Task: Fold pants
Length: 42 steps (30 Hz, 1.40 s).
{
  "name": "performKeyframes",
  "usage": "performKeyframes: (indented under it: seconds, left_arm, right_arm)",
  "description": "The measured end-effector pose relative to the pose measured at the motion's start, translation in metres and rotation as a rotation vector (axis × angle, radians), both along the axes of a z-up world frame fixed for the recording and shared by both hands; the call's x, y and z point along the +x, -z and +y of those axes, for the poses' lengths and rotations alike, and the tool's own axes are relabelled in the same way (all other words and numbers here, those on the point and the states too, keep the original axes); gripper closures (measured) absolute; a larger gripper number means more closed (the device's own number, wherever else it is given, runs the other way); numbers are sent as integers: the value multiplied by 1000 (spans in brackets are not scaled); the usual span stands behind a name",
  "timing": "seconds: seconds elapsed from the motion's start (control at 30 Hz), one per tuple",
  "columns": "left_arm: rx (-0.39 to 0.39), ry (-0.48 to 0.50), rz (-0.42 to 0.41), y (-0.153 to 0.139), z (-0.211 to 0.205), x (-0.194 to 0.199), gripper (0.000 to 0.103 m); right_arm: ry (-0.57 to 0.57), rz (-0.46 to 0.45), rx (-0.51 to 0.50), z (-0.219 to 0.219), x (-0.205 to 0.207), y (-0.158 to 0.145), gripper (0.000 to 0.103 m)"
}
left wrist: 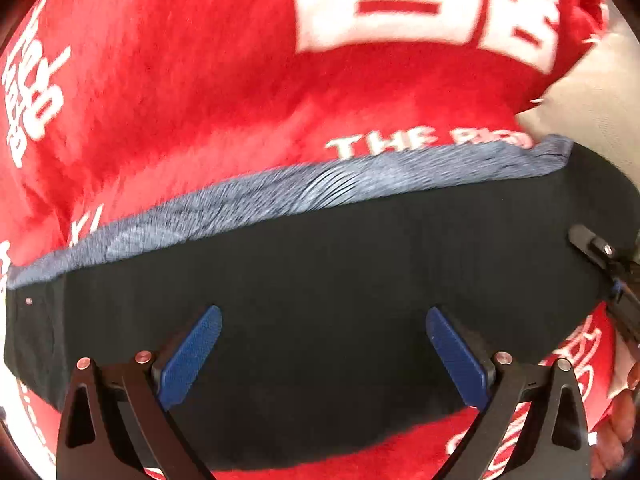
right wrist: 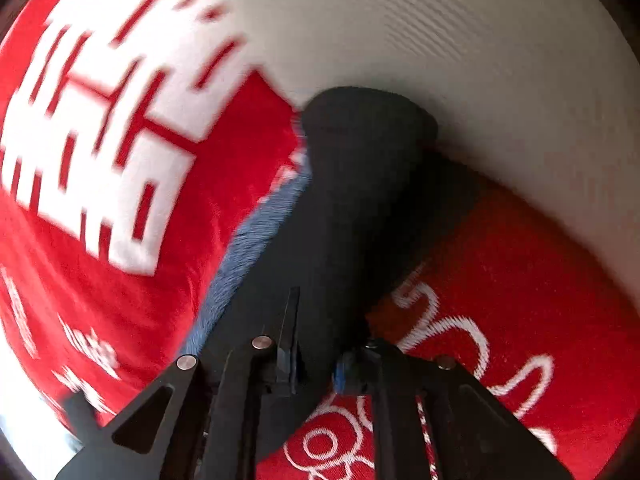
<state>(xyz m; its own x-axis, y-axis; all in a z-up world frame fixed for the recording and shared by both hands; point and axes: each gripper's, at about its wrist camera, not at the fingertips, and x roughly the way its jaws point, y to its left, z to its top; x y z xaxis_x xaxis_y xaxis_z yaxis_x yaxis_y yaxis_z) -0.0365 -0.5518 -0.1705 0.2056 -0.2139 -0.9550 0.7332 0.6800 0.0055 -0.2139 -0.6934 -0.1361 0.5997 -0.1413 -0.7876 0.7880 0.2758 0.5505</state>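
Left wrist view: the left gripper (left wrist: pixel 324 354) hangs released, its blue pads (left wrist: pixel 192 356) spread wide above the black pants (left wrist: pixel 320 272), which lie across a red blanket (left wrist: pixel 180 92) printed with white characters. Near that blanket's edge the right gripper (right wrist: pixel 316 356) is clenched on the pants' dark fabric. A white ribbed surface (right wrist: pixel 460 40) shows beyond.

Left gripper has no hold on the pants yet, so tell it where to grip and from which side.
Take the black pants at their near edge, coming down from above with one pad under it. The cloth lies flat on the red blanket, so only an edge gives purchase. The left gripper hovers there, jaws wide; the right gripper has pinched the cloth's right end.
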Motion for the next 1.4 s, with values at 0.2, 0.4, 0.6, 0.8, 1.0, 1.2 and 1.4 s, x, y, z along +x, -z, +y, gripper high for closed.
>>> performKeyframes:
  seconds: [0.2,0.4,0.6,0.8,1.0,1.2,1.4]
  left_arm:
    - [-11,-14,16,26,1,-12,0]
    - [-51,13,-20,23,6,-20,0]
    - [-102,6,58,10,29,-8,0]
    - [-137,-133,32,-28,117,55,0]
    - [-43,-221,-61,-27,209,130,0]
    - [30,-287,-67,-10,277,157,0]
    - [-16,-251,-6,-9,283,165,0]
  right_arm:
    - [-186,48,-176,29,34,-51,90]
    - [-361,127,-355,68,70,-80,90]
    - [-515,198,-496,114,99,-98,90]
    - [-629,291,-624,166,130,-103,90]
    - [-799,444,-763,256,175,-59,88]
    - [-953,740,-979,349,197,32,77]
    - [-1012,712,-1038,371,170,15,52]
